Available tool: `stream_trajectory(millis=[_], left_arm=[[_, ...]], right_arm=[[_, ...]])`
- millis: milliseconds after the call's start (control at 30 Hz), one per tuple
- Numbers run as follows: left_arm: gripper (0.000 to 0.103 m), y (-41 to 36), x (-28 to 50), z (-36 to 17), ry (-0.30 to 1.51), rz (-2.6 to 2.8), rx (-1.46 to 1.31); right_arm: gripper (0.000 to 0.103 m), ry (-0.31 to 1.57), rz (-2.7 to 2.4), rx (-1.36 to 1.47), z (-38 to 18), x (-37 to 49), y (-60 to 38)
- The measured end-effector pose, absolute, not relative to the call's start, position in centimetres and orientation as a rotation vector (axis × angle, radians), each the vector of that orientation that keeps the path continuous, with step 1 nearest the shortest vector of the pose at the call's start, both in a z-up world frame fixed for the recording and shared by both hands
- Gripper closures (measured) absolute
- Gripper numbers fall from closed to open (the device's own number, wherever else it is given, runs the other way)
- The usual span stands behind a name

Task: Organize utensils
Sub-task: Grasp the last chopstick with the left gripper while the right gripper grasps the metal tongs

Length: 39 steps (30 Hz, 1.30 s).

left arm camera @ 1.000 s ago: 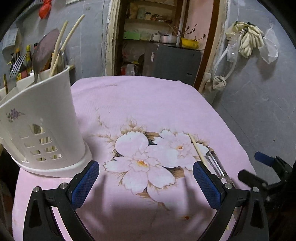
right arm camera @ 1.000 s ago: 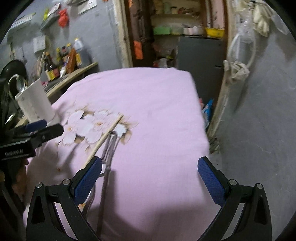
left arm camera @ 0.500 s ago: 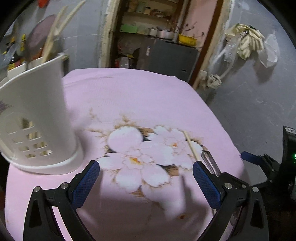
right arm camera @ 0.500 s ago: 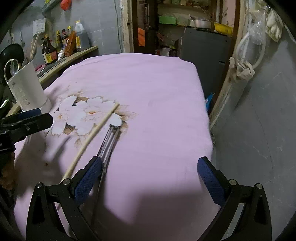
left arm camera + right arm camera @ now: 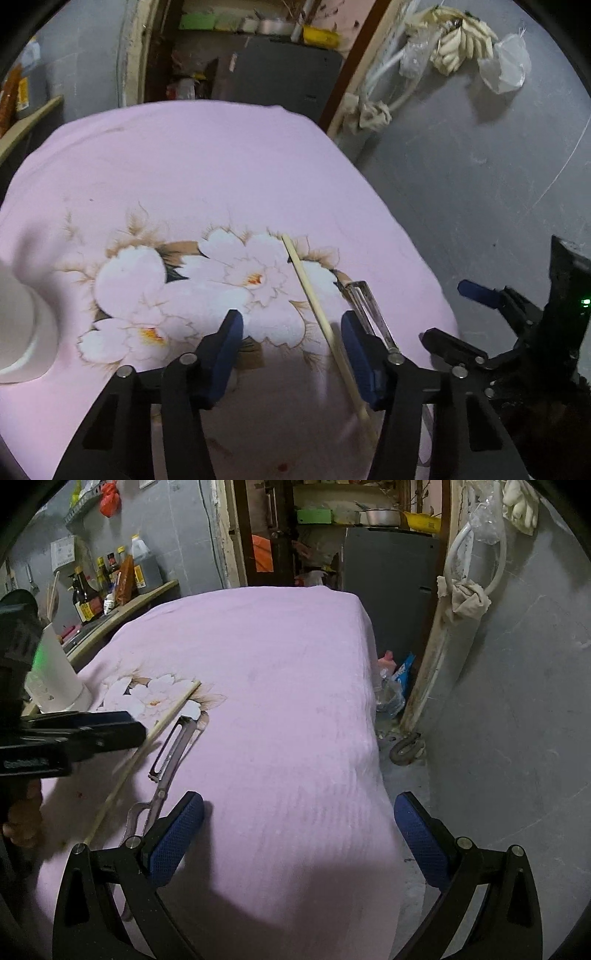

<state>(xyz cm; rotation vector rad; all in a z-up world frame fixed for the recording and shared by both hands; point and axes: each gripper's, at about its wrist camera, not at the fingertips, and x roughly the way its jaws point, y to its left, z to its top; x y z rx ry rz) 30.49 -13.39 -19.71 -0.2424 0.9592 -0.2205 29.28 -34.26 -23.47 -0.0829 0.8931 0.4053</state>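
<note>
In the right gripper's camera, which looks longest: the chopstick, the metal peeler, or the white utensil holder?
1. chopstick, easily the longest.
2. metal peeler, shorter, though its handle hides behind the gripper pad.
3. white utensil holder, shortest as seen, but it is farther off and partly hidden, so this is unsure.

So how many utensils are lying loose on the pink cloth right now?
2. A wooden chopstick lies between the left gripper's pads; a metal peeler lies just beside it. None seem hidden.

Sauce bottles [image 5: 107,587] line a shelf beside the pink flowered cloth [image 5: 277,672].
</note>
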Motion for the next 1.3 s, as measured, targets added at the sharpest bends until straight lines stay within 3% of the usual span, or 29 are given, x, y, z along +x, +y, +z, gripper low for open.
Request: stream_trajectory(millis=[333, 433, 500, 567, 1000, 1067, 1167, 1300], left_arm=[[0.056, -14.7, 31.2, -19.4, 0.993, -0.243, -0.11], [0.068, -15.1, 31.4, -19.3, 0.996, -0.258, -0.082], [0.083, -15.4, 31.4, -19.3, 1.007, -0.29, -0.093], [0.091, -15.7, 31.5, -19.4, 1.018, -0.317, -0.11], [0.098, -13.9, 30.1, -19.0, 1.069, -0.256, -0.141], [0.098, -13.1, 29.6, -18.9, 1.075, -0.237, -0.154], [0.098, -12.0, 28.8, -18.8, 1.087, -0.22, -0.16], [0.098, -10.7, 27.5, -19.0, 1.115, -0.195, -0.152]], right_arm=[[0.002, 0.88, 0.429, -0.041, -23.5, 29.7, -34.5], [0.002, 0.877, 0.428, -0.031, -23.5, 29.7, -34.7], [0.002, 0.879, 0.427, -0.022, -23.5, 29.8, -34.8], [0.007, 0.881, 0.433, -0.006, -23.5, 29.8, -35.0], [0.046, 0.919, 0.536, 0.094, -23.5, 30.5, -33.3], [0.057, 0.928, 0.562, 0.096, -23.5, 30.5, -32.5], [0.064, 0.946, 0.614, 0.088, -23.6, 30.6, -30.9], [0.065, 0.99, 0.662, 0.072, -23.9, 31.0, -29.0]])
